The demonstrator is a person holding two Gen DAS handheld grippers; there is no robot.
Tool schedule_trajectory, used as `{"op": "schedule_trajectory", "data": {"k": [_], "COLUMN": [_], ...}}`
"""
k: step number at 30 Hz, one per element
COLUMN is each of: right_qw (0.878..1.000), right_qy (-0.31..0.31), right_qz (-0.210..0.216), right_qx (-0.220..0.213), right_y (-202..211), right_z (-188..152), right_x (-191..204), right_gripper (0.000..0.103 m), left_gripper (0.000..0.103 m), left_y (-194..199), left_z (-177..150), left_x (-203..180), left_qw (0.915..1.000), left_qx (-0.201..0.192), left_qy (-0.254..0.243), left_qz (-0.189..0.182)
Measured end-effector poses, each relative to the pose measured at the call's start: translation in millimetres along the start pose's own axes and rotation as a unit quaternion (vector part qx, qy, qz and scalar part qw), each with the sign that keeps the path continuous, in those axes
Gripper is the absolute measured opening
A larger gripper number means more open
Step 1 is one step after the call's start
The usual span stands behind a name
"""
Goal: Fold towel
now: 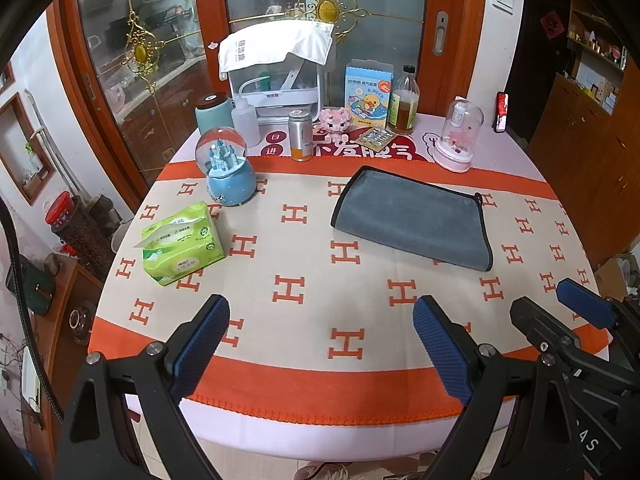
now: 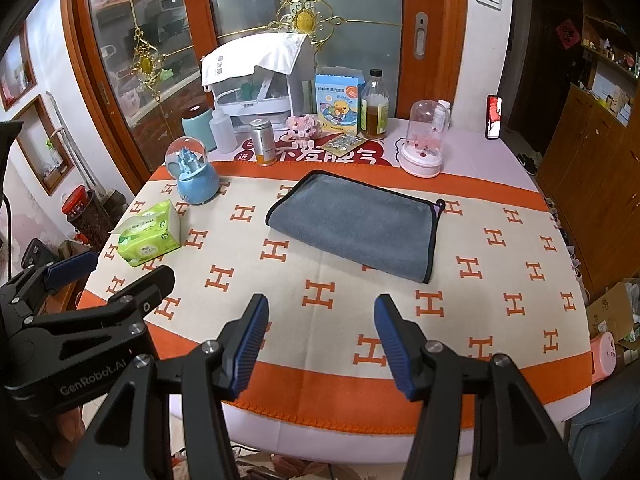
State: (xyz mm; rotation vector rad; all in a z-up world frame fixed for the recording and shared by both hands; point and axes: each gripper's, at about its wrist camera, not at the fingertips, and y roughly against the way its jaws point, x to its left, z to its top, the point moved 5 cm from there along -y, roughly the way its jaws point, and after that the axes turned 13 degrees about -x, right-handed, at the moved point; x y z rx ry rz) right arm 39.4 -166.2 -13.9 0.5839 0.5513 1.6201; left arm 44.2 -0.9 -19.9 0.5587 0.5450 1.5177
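Note:
A grey towel (image 1: 414, 216) with a black hem lies flat, folded over, on the orange-and-cream H-pattern tablecloth (image 1: 316, 264); it also shows in the right wrist view (image 2: 356, 224), with a small loop at its right corner. My left gripper (image 1: 320, 344) is open and empty above the table's near edge, well short of the towel. My right gripper (image 2: 320, 344) is open and empty too, also near the front edge. Each gripper shows in the other's view: the right one at the lower right (image 1: 560, 312), the left one at the lower left (image 2: 108, 276).
A green tissue pack (image 1: 182, 242) and a blue snow globe (image 1: 228, 168) stand left of the towel. Behind it are a metal can (image 1: 301, 134), a duck box (image 1: 368, 94), a bottle (image 1: 403, 102) and a pink glass dome (image 1: 458, 136).

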Motion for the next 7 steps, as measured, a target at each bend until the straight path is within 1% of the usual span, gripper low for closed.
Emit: {"op": "schedule_trajectory", "data": {"k": [7], "right_qw": [1.000], "right_qy": [0.002], "right_qz": [0.001], "right_qx": [0.000], "right_y": [-0.7], "right_z": [-3.1], "right_x": [2.8], "right_gripper": [0.055], "left_gripper": [0.093], "left_y": [-0.1], "left_z": [0.1], "left_x": [0.8], "left_qw": [1.0000], "left_qx": [0.000], "left_qy": [-0.001], "left_qz": [0.001]}}
